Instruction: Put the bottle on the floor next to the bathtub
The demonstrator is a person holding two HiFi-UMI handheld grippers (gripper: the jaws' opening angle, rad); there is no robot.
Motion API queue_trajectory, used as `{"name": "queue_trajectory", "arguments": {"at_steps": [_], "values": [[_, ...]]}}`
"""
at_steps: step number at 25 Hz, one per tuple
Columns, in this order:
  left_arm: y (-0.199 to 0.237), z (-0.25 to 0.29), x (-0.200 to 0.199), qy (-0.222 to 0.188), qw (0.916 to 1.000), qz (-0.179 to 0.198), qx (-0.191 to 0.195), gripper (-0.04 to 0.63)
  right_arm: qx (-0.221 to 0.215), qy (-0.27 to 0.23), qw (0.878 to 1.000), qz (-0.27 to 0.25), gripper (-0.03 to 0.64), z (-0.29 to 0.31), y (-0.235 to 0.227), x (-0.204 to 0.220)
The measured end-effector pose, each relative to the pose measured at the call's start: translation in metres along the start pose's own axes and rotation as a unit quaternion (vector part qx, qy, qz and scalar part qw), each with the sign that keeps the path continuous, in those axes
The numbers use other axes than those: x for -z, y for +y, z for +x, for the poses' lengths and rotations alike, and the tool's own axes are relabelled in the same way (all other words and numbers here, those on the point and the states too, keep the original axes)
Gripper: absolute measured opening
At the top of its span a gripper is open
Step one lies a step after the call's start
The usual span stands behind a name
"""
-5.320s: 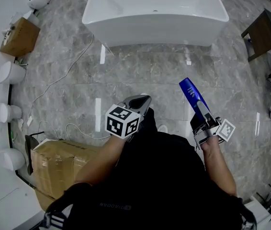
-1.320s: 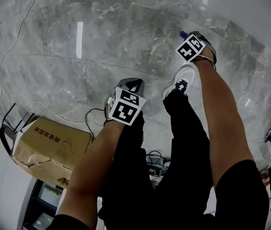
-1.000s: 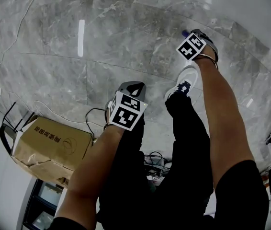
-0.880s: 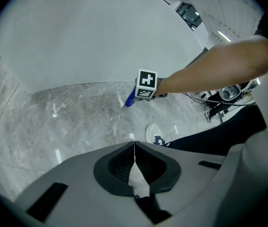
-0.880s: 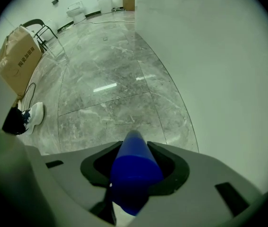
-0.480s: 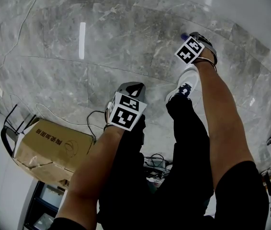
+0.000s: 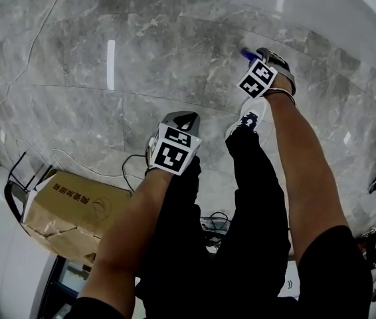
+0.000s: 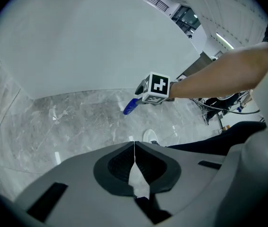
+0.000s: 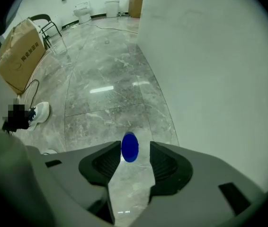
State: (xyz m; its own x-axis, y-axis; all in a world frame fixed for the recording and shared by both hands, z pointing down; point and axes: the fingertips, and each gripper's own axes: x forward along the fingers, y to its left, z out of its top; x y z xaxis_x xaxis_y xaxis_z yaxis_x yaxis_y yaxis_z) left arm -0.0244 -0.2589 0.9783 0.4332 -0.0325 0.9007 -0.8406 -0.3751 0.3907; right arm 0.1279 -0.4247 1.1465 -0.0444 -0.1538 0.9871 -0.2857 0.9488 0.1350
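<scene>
Cardboard box [image 7: 58,216] carries one printed line — seemingly Chinese characters; too small to read.

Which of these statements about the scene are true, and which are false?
1. The left gripper has its jaws together with nothing between them. True.
2. The right gripper is squeezing the blue bottle. False: its jaws stand apart, having just been opening. The bottle shows between them, but the pads do not press on it.
3. The bottle is inside the bathtub. False: it is on the grey marble floor, close beside the tub's white outer wall.
4. A cardboard box sits on the floor on the person's left. True.
</scene>
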Motion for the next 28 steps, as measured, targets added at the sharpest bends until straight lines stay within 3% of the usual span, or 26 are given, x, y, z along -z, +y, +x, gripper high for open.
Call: {"name": "queue_trajectory", "arguments": {"at_steps": [7, 12, 17, 20, 25, 28], "values": [[-0.030, -0.079, -0.035, -0.014, 0.9996, 0.022, 0.004, 0.017, 0.006, -0.008, 0.999, 0.040, 0.199, -0.104, -0.022, -0.003], [-0.052, -0.137, -0.051, -0.023, 0.9991, 0.036, 0.004, 0.017, -0.001, -0.023, 0.999, 0.022, 0.191, -0.192, -0.025, -0.007], [-0.069, -0.189, -0.069, -0.048, 0.9979, 0.044, 0.004, 0.017, -0.007, -0.078, 0.997, 0.003, 0.067, -0.296, -0.024, -0.022], [-0.074, -0.221, -0.090, -0.071, 0.9972, 0.024, 0.003, 0.017, -0.015, -0.110, 0.993, 0.033, 0.051, -0.357, -0.021, -0.032], [-0.106, -0.271, -0.120, -0.105, 0.9939, -0.001, 0.034, 0.017, -0.063, -0.181, 0.971, 0.142, 0.043, -0.451, 0.002, -0.044], [-0.130, -0.309, -0.132, -0.122, 0.9904, 0.027, 0.059, 0.017, -0.081, -0.229, 0.950, 0.194, 0.041, -0.507, 0.015, -0.053]]}}
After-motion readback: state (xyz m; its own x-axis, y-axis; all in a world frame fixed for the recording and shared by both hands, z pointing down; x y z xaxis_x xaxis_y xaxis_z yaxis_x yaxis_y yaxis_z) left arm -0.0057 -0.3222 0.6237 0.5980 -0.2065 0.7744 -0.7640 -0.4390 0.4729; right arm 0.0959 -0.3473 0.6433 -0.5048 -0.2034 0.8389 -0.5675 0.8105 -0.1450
